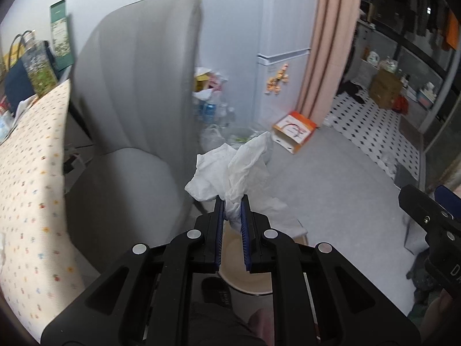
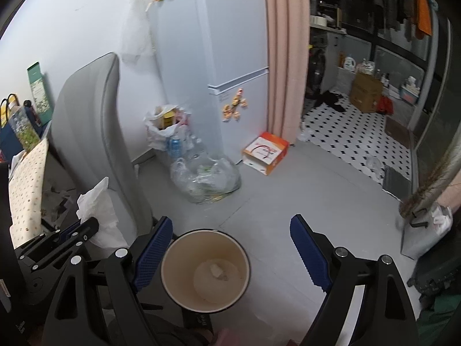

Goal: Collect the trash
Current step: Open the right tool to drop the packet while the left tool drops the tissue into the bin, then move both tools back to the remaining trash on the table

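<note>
My left gripper (image 1: 232, 201) is shut on a crumpled white tissue (image 1: 230, 167) and holds it in the air above a round beige trash bin (image 1: 245, 274). The tissue also shows in the right wrist view (image 2: 98, 207), at the left beside the left gripper (image 2: 86, 225). My right gripper (image 2: 230, 230) is open and empty, its blue pads (image 2: 305, 248) on either side above the bin (image 2: 205, 269). The bin stands on the grey floor and holds a small scrap at its bottom.
A grey chair (image 1: 129, 101) stands left of the bin, next to a table with a dotted cloth (image 1: 31, 187). A clear bag of bottles (image 2: 206, 176), a white bag of rubbish (image 2: 165, 127), an orange box (image 2: 265, 151) and a fridge (image 2: 230, 57) lie ahead.
</note>
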